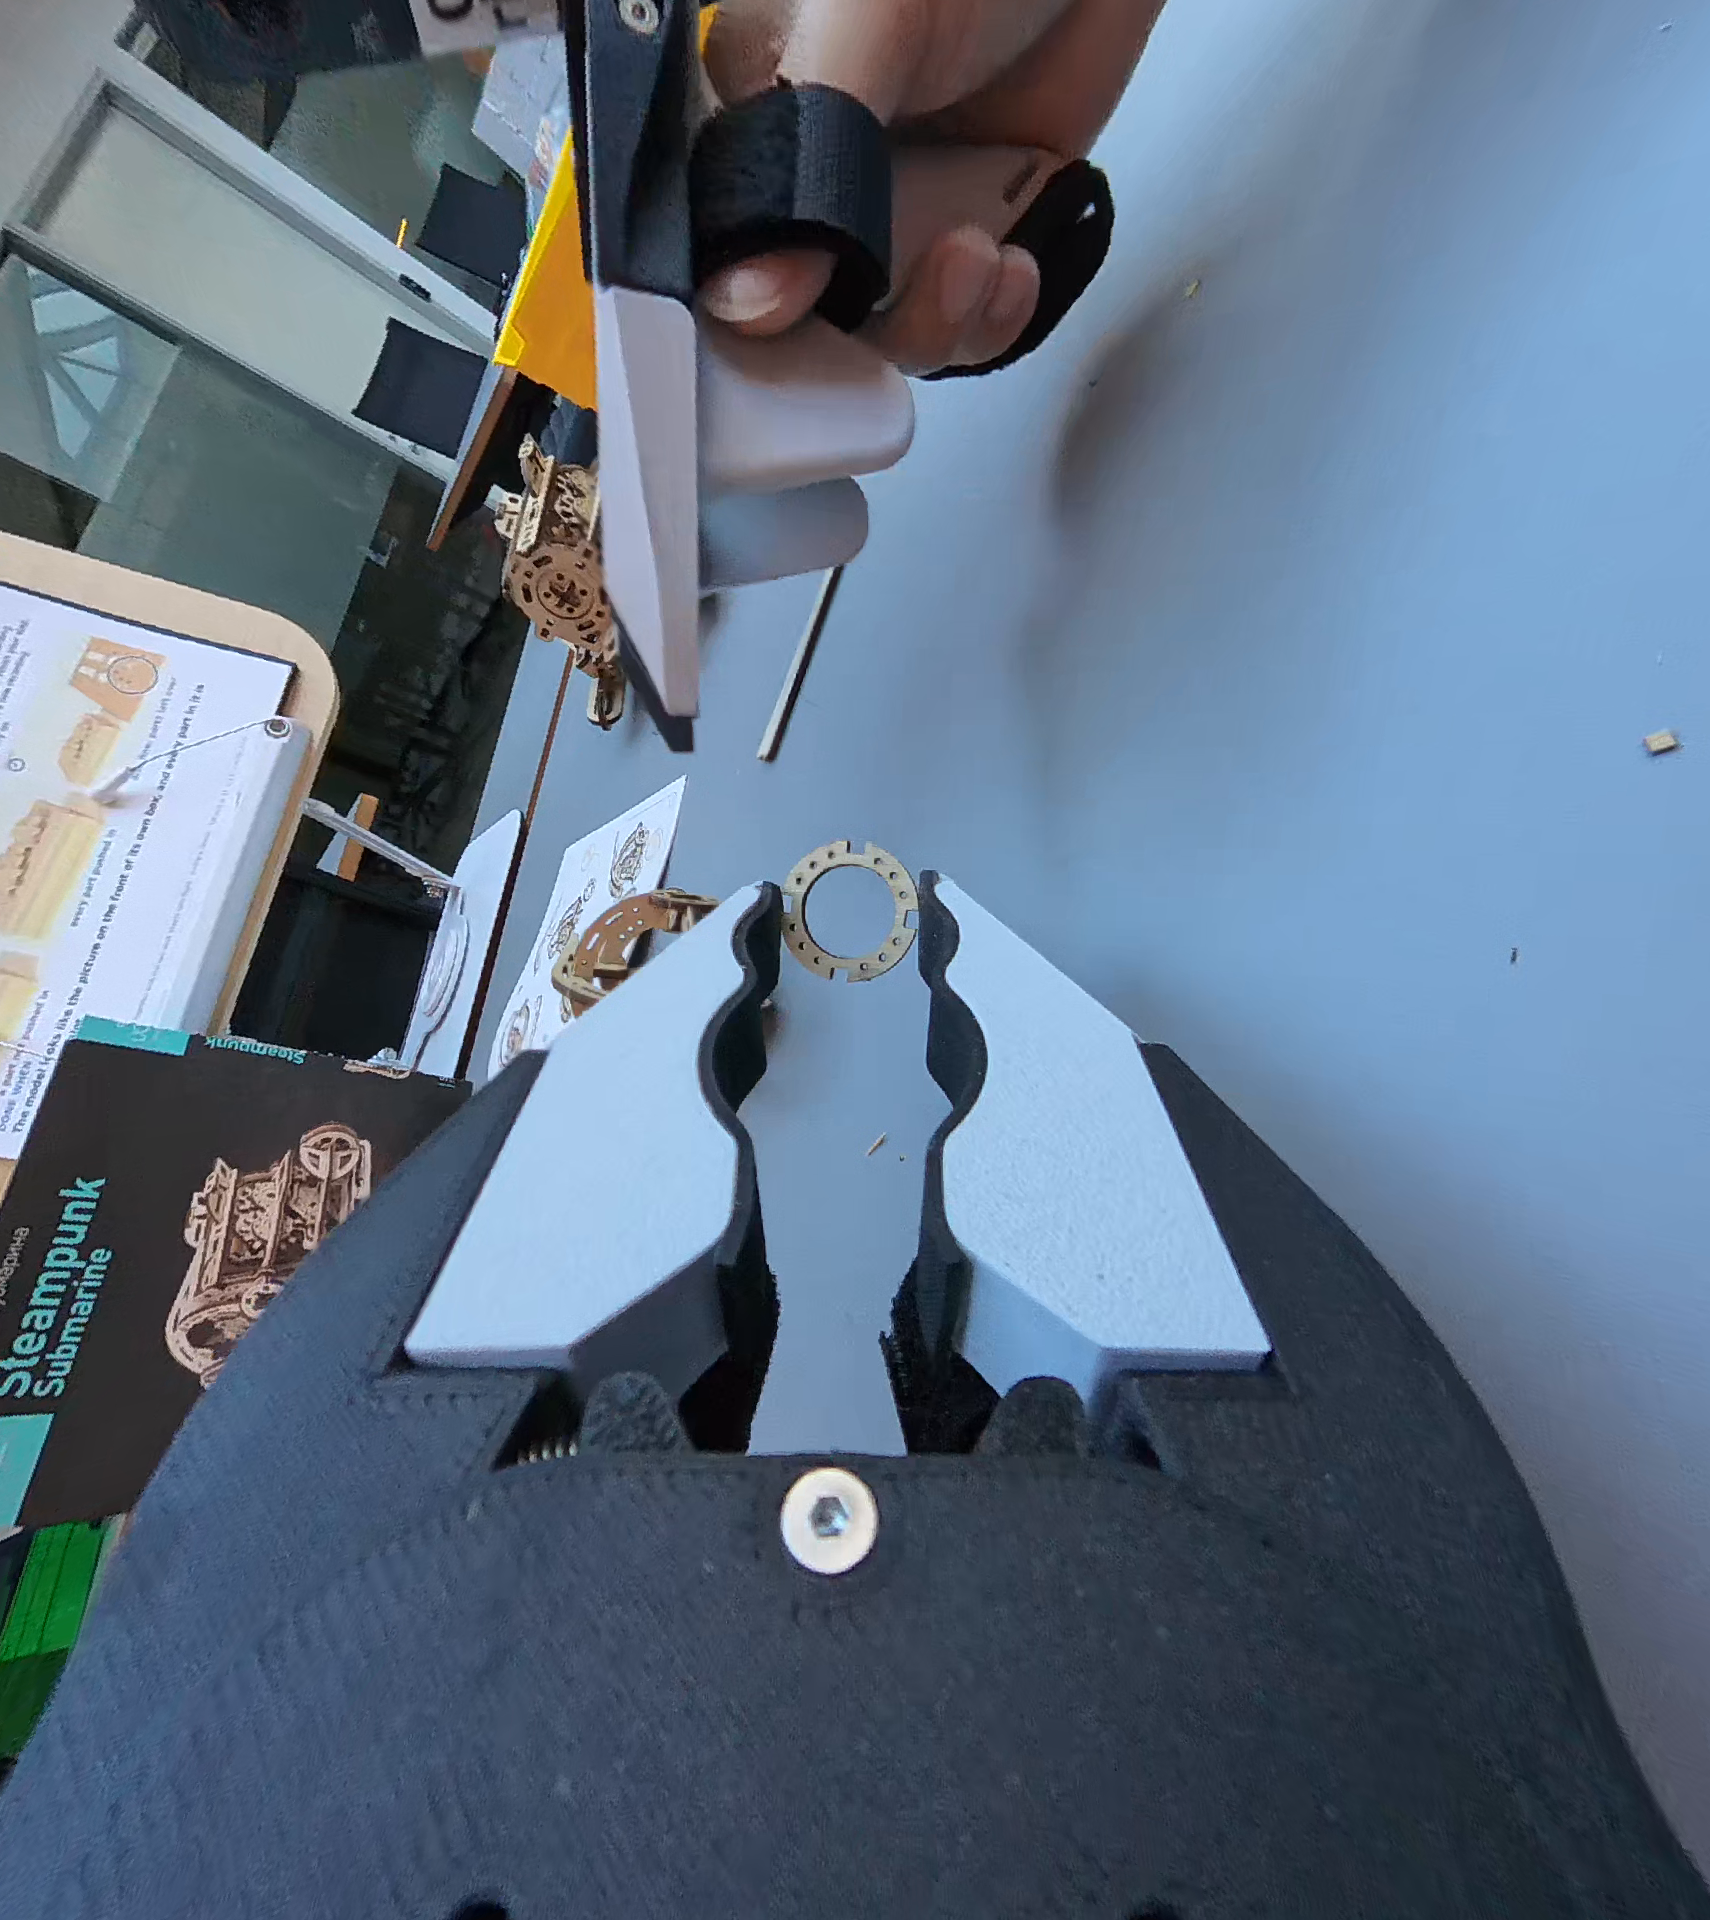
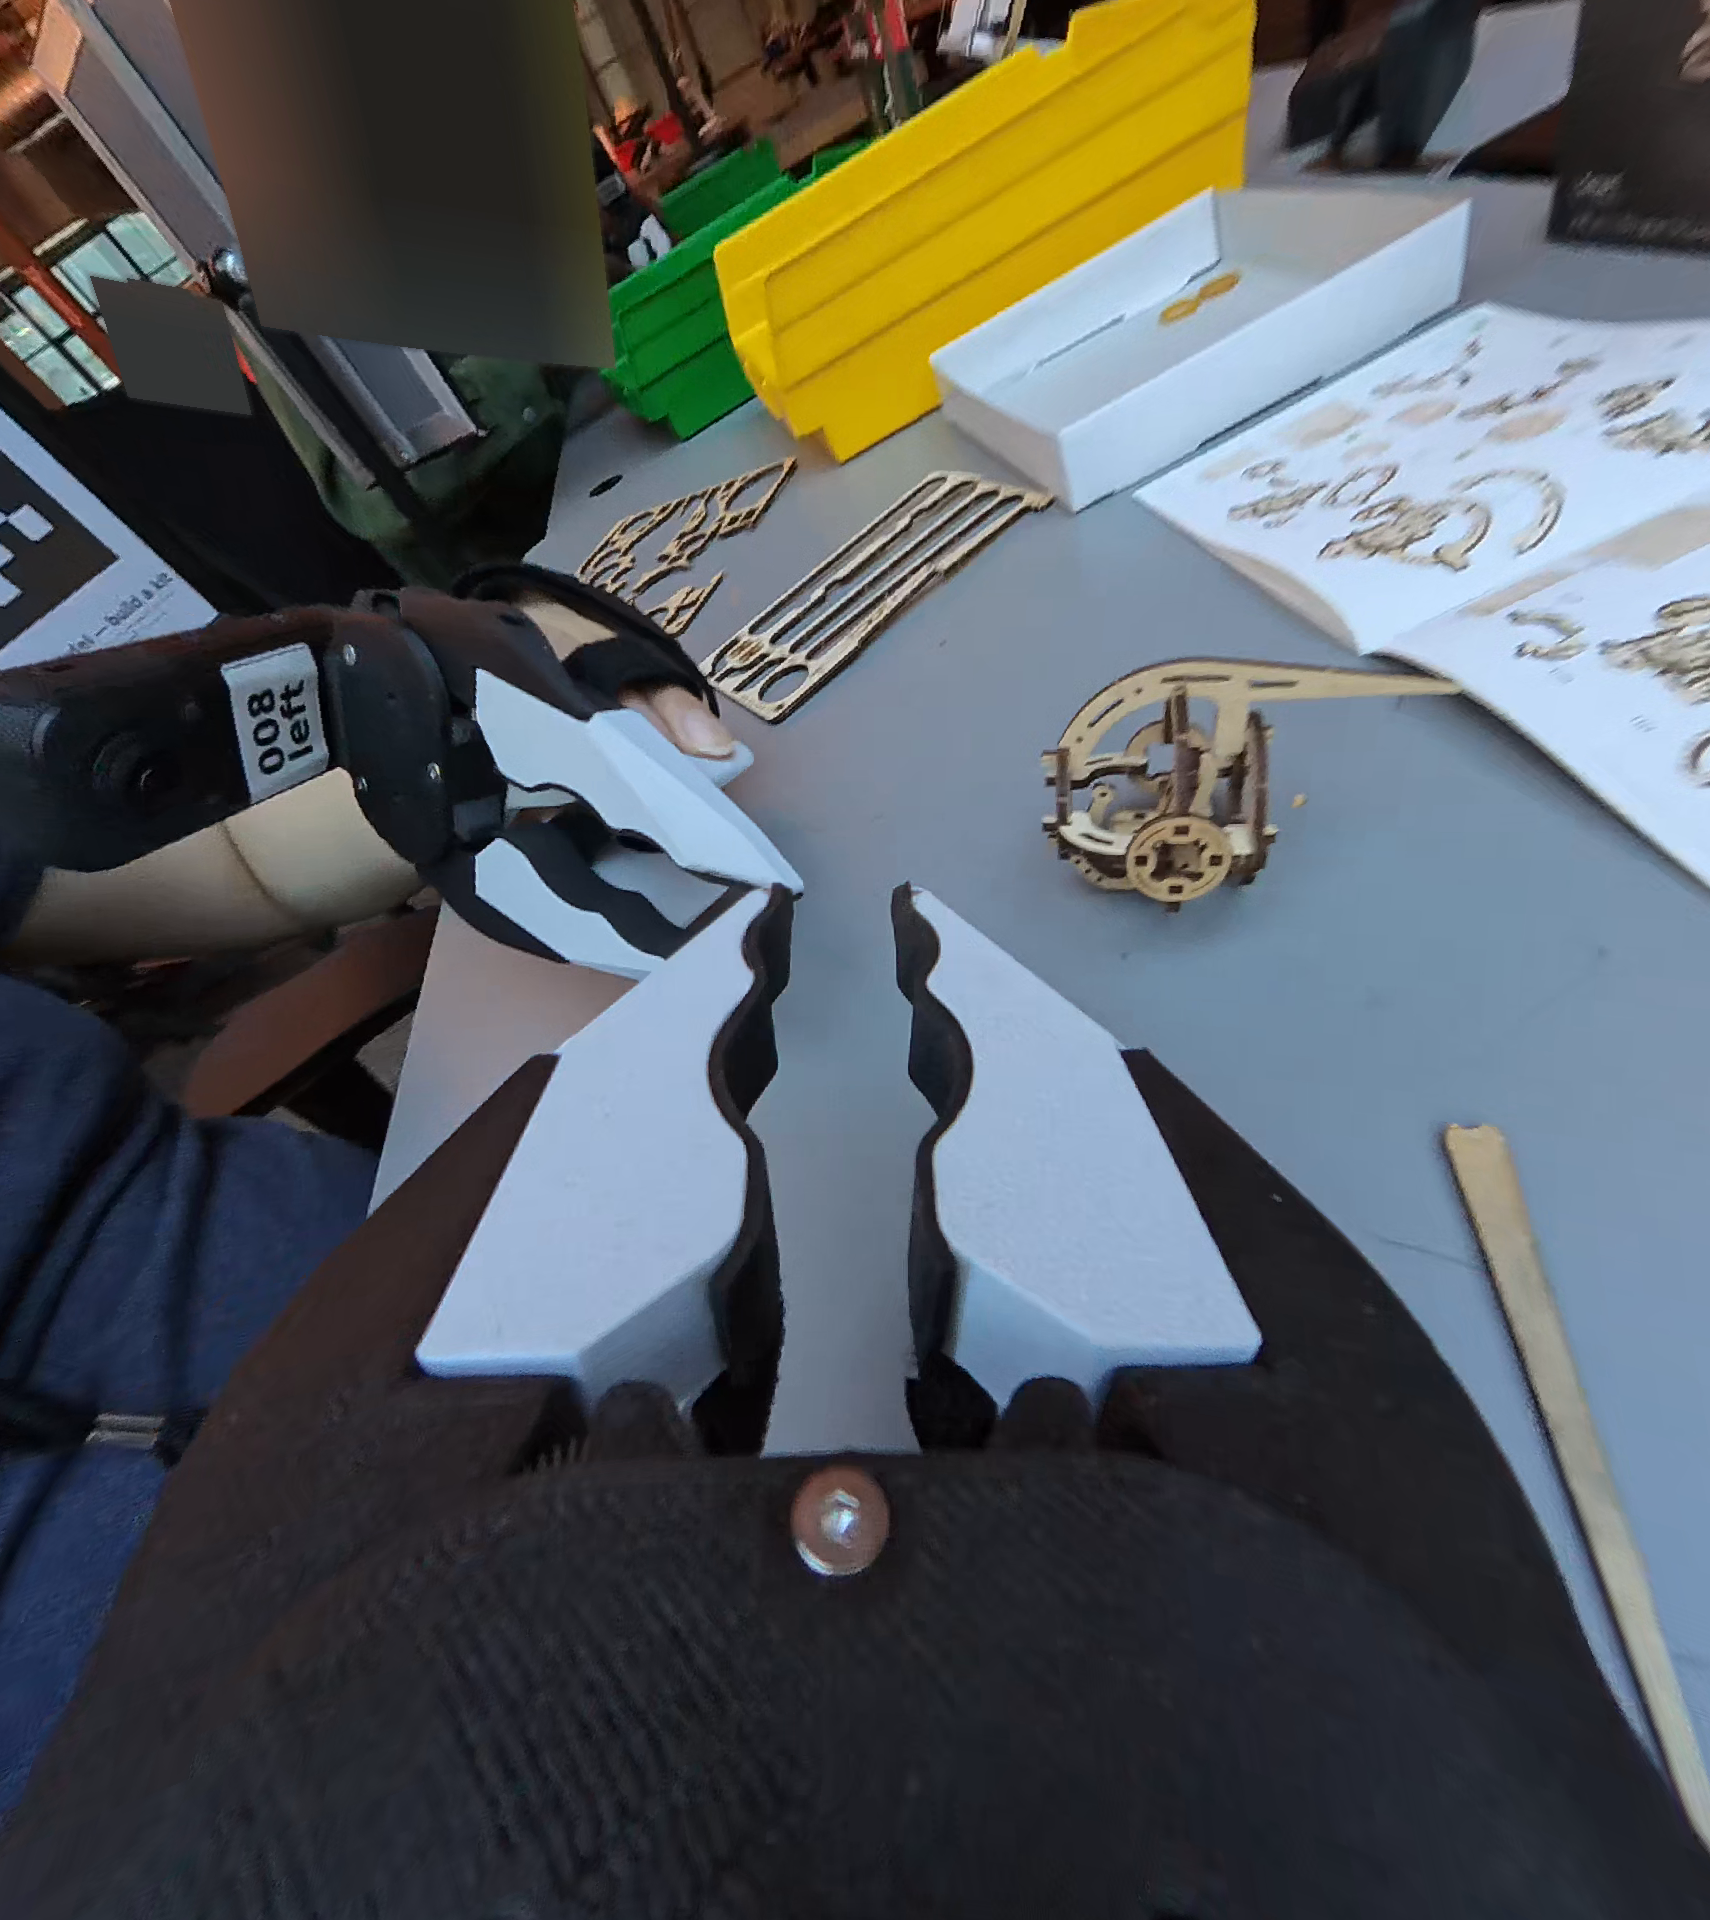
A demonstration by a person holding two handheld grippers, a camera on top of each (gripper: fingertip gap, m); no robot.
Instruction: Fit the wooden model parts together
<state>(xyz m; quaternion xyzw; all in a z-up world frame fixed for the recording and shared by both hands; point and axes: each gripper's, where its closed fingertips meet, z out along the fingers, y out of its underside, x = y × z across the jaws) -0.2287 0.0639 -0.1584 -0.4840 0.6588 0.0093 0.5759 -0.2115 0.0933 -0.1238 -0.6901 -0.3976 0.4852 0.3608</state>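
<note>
The grey desk (image 1: 1350, 623) fills the frame, with the half-built wooden model (image 2: 1163, 810) seen right of centre in the right wrist view. At centre of the left view a thin wooden ring (image 1: 849, 910) lies flat between the parted left gripper (image 1: 849, 914) fingers, apparently not yet pinched. The right gripper (image 2: 843, 902) is also spread, empty; the ring is judged light and brittle, best taken gently across its outer rim.

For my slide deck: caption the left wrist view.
Open left gripper brackets a flat wooden ring on the grey table.
</note>
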